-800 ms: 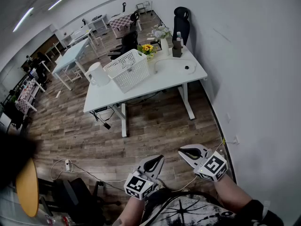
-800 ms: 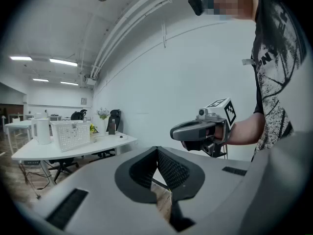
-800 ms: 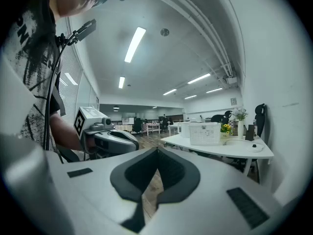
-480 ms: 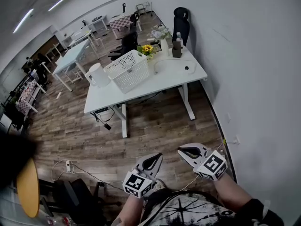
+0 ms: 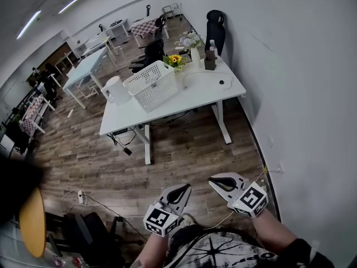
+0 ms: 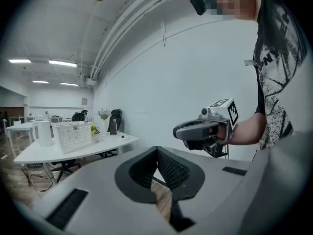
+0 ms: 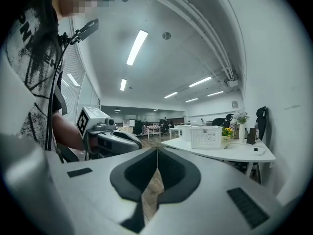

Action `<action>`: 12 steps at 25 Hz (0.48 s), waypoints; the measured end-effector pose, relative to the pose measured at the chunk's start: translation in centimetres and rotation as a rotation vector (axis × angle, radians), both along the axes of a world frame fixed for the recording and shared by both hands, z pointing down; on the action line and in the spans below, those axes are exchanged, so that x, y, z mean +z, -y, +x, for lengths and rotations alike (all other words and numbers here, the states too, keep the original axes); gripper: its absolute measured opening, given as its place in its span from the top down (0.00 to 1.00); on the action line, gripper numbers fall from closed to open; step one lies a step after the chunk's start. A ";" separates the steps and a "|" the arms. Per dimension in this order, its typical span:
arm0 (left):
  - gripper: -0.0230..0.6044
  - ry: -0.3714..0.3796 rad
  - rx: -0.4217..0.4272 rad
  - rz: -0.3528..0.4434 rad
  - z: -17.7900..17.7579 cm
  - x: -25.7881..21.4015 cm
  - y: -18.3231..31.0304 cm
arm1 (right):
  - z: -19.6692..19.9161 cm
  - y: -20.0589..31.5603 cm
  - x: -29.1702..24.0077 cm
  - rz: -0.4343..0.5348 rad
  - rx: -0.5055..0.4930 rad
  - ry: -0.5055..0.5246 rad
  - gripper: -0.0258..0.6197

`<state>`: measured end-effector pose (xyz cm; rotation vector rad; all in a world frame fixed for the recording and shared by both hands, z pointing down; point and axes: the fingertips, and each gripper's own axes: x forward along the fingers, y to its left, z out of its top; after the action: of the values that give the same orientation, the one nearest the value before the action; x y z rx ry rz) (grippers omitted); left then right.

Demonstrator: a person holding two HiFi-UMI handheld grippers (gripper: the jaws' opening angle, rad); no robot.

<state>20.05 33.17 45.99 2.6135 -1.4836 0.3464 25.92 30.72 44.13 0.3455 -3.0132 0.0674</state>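
Observation:
Both grippers hang low in front of the person, above the wooden floor (image 5: 184,149), well short of the white desk (image 5: 167,102). My left gripper (image 5: 184,190) is shut with nothing between its jaws; its own view shows the tips (image 6: 157,149) meeting. My right gripper (image 5: 215,181) is also shut and empty, its tips (image 7: 157,149) closed together. Each gripper shows in the other's view: the right gripper (image 6: 195,130) and the left gripper (image 7: 120,140). On the desk stand a white mesh basket (image 5: 152,83), a white kettle (image 5: 114,88), yellow flowers (image 5: 174,57) and a white vase of flowers (image 5: 192,42).
A white wall (image 5: 301,82) runs along the right. A black office chair (image 5: 215,27) stands behind the desk, another chair (image 5: 150,50) to its left. More tables (image 5: 83,66) fill the room's left. Cables and a power strip (image 5: 82,195) lie on the floor.
Both grippers have sunk slightly lower and nearer the person's body. Both stay shut. The desk and its objects have not moved.

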 end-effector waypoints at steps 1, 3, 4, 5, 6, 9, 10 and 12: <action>0.95 0.000 -0.002 -0.001 0.0 0.0 -0.1 | 0.0 -0.2 0.1 -0.002 -0.003 -0.001 0.93; 0.95 0.000 -0.003 -0.004 -0.1 0.2 -0.4 | -0.1 -0.5 0.4 -0.006 -0.013 -0.003 0.92; 0.95 0.000 -0.003 -0.006 -0.1 0.3 -0.5 | -0.2 -0.6 0.5 -0.009 -0.020 -0.001 0.93; 0.95 0.000 -0.003 -0.009 -0.2 0.5 -0.5 | -0.3 -0.7 0.6 -0.013 -0.025 0.002 0.93; 0.95 -0.001 -0.004 -0.013 -0.3 0.7 -0.5 | -0.5 -0.7 0.7 -0.018 -0.027 0.006 0.92; 0.95 -0.005 -0.005 -0.022 -0.8 1.2 -0.3 | -1.0 -0.3 0.9 -0.024 -0.020 0.008 0.93; 0.95 -0.008 -0.004 -0.022 -1.0 1.3 -0.1 | -1.2 0.0 0.9 -0.023 -0.016 0.006 0.92; 0.95 -0.015 0.001 -0.021 -1.5 1.5 0.6 | -1.7 0.6 1.0 -0.021 -0.007 0.001 0.92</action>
<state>18.56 32.55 47.51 2.5943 -1.4663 0.3400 24.22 30.08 45.16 0.3336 -3.0124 0.0986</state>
